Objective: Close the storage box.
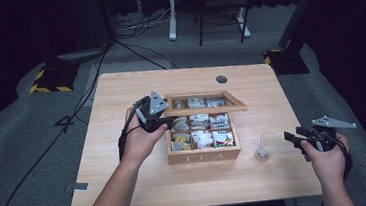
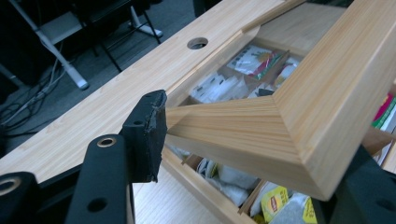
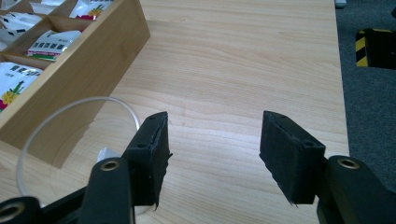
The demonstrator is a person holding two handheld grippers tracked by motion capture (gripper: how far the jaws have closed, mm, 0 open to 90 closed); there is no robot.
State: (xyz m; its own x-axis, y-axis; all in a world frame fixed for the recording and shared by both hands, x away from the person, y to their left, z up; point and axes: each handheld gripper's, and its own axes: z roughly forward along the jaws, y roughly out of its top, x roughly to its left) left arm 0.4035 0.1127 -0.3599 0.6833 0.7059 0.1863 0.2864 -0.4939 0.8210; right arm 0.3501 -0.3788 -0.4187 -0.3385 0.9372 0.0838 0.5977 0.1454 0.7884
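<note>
A wooden tea box (image 1: 204, 156) marked TEA stands mid-table, with several tea bags (image 1: 201, 138) in its compartments. Its windowed lid (image 1: 206, 110) is raised at the front and tilted over the back row. My left gripper (image 1: 165, 120) is at the lid's left front corner. In the left gripper view that corner (image 2: 280, 126) sits across the left gripper (image 2: 257, 149), with one pad (image 2: 149, 135) against the wood and the other jaw under the corner. My right gripper (image 1: 290, 138) is open and empty just right of a clear glass (image 1: 267, 146). In the right gripper view the right gripper (image 3: 215, 140) hovers over bare table beside the glass rim (image 3: 56, 116).
A round cable hole (image 1: 221, 79) lies near the table's far edge. The table's right edge (image 3: 343, 93) runs close to my right gripper, with grey floor beyond. Yellow-and-black stand bases (image 1: 49, 84) and chair legs (image 1: 219, 24) stand behind the table.
</note>
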